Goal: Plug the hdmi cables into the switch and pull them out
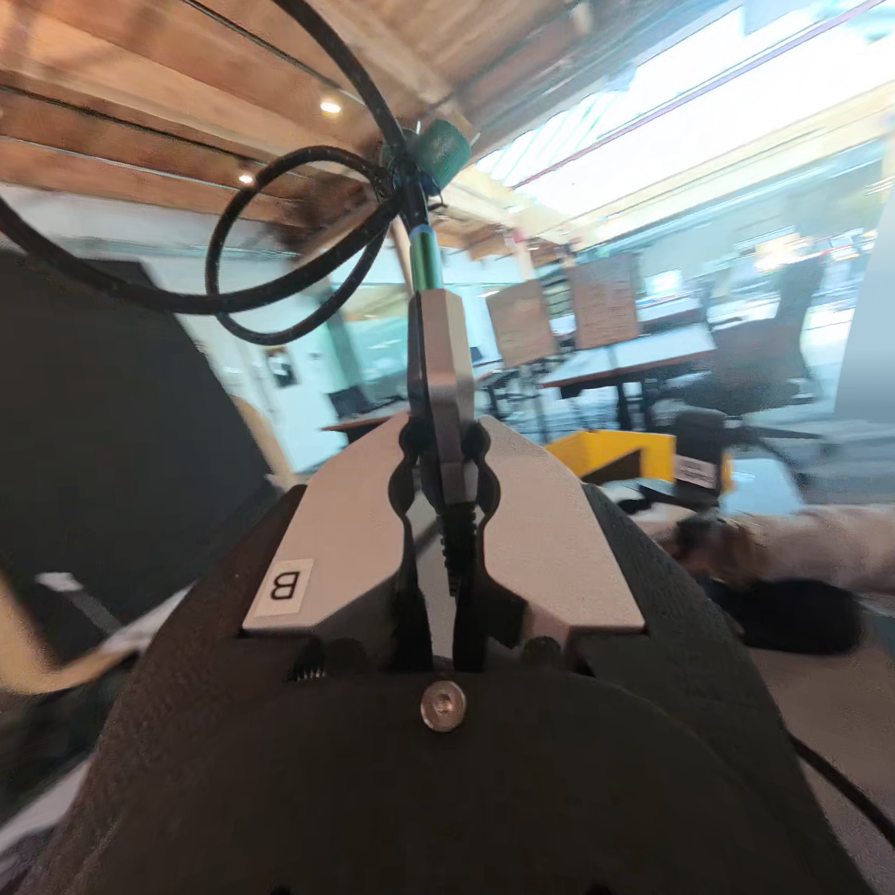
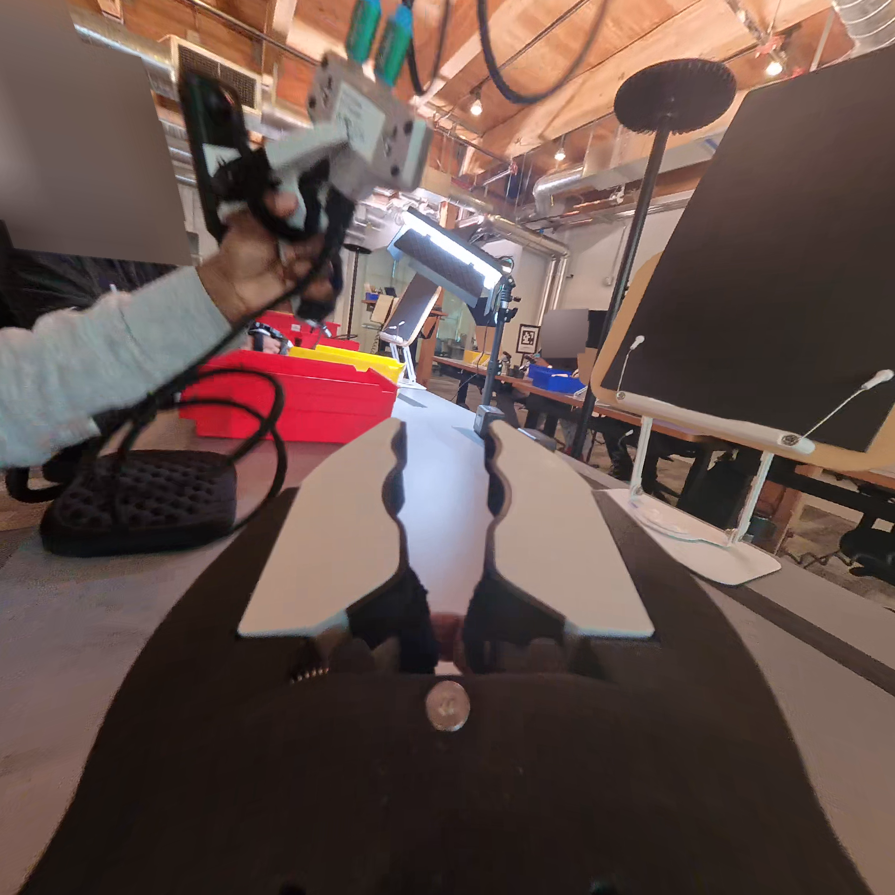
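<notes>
My left gripper [image 1: 443, 428] is shut on the grey HDMI switch [image 1: 440, 358], seen edge-on and held up in the air. The switch's black ribbed pigtail [image 1: 455, 542] runs down between the fingers. A green HDMI plug [image 1: 426, 264] sits in the switch's far end, and a second green plug [image 1: 443, 150] shows blurred above it. Their black braided cables [image 1: 227, 271] loop to the left. In the right wrist view a hand [image 2: 261, 261] holds that gripper high, with two green plugs [image 2: 378, 29] above it. My right gripper [image 2: 443, 436] is open and empty over the table.
Red bins [image 2: 300, 387] and a yellow bin [image 2: 358, 361] stand on the grey table [image 2: 97, 629]. A black perforated pad [image 2: 140, 499] lies at the left. A dark tilted board on a white stand [image 2: 755, 290] and a black pole with a disc [image 2: 673, 92] stand at the right.
</notes>
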`<state>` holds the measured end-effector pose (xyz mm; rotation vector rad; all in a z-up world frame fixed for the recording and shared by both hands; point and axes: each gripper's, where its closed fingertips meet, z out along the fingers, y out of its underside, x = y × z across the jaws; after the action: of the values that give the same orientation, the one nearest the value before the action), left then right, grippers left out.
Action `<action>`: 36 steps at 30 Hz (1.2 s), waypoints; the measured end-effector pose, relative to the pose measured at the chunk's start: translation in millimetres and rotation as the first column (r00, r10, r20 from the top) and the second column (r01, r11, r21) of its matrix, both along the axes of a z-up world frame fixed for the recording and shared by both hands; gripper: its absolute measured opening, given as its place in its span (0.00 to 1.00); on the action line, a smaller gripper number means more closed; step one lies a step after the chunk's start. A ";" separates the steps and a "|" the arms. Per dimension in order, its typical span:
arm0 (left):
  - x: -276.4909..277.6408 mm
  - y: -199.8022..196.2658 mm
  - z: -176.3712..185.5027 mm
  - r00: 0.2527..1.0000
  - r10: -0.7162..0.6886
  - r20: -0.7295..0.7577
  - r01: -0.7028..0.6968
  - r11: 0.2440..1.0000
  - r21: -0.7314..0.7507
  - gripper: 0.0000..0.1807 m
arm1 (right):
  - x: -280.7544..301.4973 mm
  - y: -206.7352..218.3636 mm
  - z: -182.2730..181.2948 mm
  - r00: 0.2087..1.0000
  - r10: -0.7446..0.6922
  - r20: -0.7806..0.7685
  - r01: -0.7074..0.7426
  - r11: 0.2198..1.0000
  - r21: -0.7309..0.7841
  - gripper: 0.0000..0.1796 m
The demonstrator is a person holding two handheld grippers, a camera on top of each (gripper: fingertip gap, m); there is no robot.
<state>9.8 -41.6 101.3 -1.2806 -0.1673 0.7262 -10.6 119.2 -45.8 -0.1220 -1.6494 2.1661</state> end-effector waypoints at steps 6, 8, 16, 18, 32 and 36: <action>-2.9 79.6 -111.2 0.883 -0.354 0.308 0.352 0.934 0.063 0.12 | 14.5 -0.6 6.9 0.961 0.221 0.163 -0.208 0.974 -0.094 0.20; 3.6 97.4 -135.7 0.787 -0.460 0.412 0.452 0.884 0.122 0.12 | 12.2 -6.9 0.4 0.914 0.296 0.276 -0.273 0.955 -0.118 0.24; 24.0 140.4 -180.3 0.677 -0.497 0.543 0.558 0.827 0.062 0.12 | 30.4 -19.0 -1.3 0.799 0.491 0.347 -0.451 0.871 -0.194 0.06; 24.7 141.6 -181.9 0.693 -0.501 0.518 0.554 0.830 0.060 0.12 | 31.1 -18.5 -1.0 0.791 0.499 0.355 -0.458 0.867 -0.199 0.06; 22.0 151.5 -188.3 0.639 -0.490 0.592 0.522 0.842 0.134 0.13 | 30.4 -41.7 -13.8 0.751 0.481 0.452 -0.456 0.873 -0.171 0.06; 18.7 150.7 -187.9 0.602 -0.513 0.612 0.513 0.836 0.197 0.12 | 25.1 -42.4 -14.1 0.770 0.441 0.462 -0.423 0.894 -0.148 0.06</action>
<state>28.5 109.1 -86.6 -1.4461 -0.3381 -0.2528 14.6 76.8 -59.9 -0.3548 -2.0795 2.6769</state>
